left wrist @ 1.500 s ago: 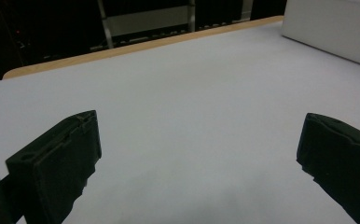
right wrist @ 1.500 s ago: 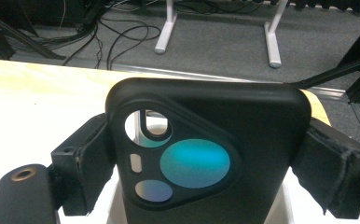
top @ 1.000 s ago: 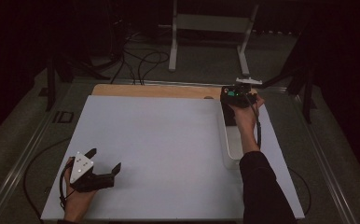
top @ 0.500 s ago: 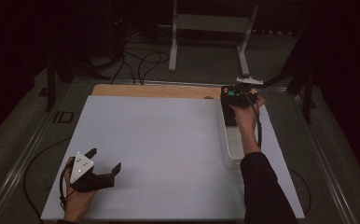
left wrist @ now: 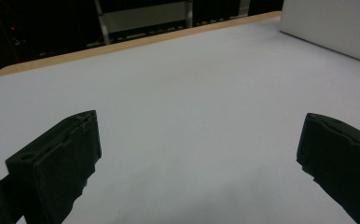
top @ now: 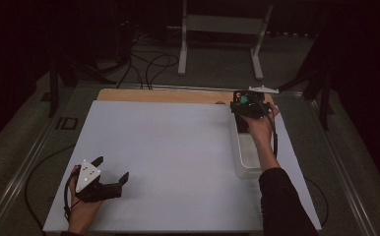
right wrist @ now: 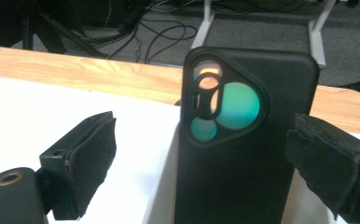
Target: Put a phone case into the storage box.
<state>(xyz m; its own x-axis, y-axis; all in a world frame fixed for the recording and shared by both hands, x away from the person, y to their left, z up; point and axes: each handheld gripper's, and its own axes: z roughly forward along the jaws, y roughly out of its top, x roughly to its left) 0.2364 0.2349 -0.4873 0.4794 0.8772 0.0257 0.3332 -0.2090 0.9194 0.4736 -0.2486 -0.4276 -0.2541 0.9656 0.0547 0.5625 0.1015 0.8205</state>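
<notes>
Near the table's (top: 178, 147) front left corner we rest our left gripper (top: 110, 173), jaws spread and empty. At the far right edge our right gripper (right wrist: 201, 158) stands released around an upright black phone case (right wrist: 243, 154), over the clear bin (top: 244, 157); no writing is readable.

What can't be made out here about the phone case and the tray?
- Phone case: lower part cut off by the right gripper view's bottom edge, so what it rests on is unclear.
- Tray: far end hidden by the right hand-held gripper in the high view.
- Tray contents: too dim to tell.
</notes>
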